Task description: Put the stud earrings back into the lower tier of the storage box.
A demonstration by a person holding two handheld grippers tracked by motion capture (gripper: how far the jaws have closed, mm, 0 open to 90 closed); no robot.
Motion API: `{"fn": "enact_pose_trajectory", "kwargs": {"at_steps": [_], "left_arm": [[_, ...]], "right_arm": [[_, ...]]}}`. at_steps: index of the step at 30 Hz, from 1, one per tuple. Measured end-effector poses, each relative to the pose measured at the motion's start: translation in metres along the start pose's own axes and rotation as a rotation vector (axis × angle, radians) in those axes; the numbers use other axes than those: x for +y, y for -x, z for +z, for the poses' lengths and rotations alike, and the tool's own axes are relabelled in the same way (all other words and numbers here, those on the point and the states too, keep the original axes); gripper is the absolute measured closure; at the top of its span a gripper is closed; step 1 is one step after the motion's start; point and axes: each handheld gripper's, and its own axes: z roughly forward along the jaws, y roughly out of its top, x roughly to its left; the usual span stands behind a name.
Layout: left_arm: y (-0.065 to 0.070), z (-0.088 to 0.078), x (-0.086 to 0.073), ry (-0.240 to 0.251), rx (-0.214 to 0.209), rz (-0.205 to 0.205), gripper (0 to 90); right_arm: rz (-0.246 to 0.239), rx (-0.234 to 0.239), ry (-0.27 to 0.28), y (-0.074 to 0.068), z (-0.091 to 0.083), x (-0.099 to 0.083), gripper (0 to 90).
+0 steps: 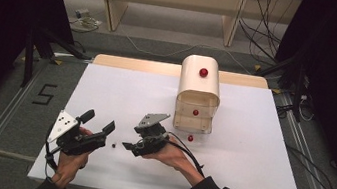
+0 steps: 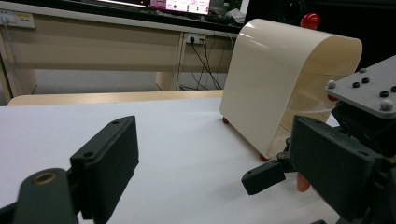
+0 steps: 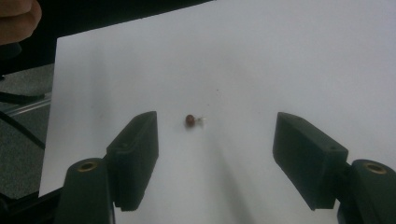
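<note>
At the frame's center a small bead [image 1: 114, 144] lies on the desk [image 1: 258, 153], between the left tongs [image 1: 99, 122] at lower left and the right tongs [image 1: 127, 146] beside it, with a drawer cabinet [image 1: 198, 93] behind, upper right.

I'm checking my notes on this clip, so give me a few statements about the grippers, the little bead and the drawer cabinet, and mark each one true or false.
1. The right gripper has its jaws open, with the small dark bead lying on the white table ahead of them. True.
2. The bead is clamped between the right gripper's pads. False: it lies loose on the table, touching neither jaw.
3. The cream cabinet has red knobs on its front and one on top. True.
4. The left gripper is shut on the cabinet. False: its jaws stand open and hold nothing, well apart from the cabinet.
5. The bead sits inside the cabinet. False: it lies on the table between the two grippers.
</note>
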Motion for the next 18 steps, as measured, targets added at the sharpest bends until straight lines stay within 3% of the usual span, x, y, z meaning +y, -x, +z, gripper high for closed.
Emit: {"fn": "enact_pose_trajectory", "kwargs": {"at_steps": [18], "left_arm": [[-0.003,0.0,0.0,0.002,0.042,-0.015,15.4]], "right_arm": [[-0.016,0.011,-0.031,-0.004,0.02,0.004,32.2]]}}
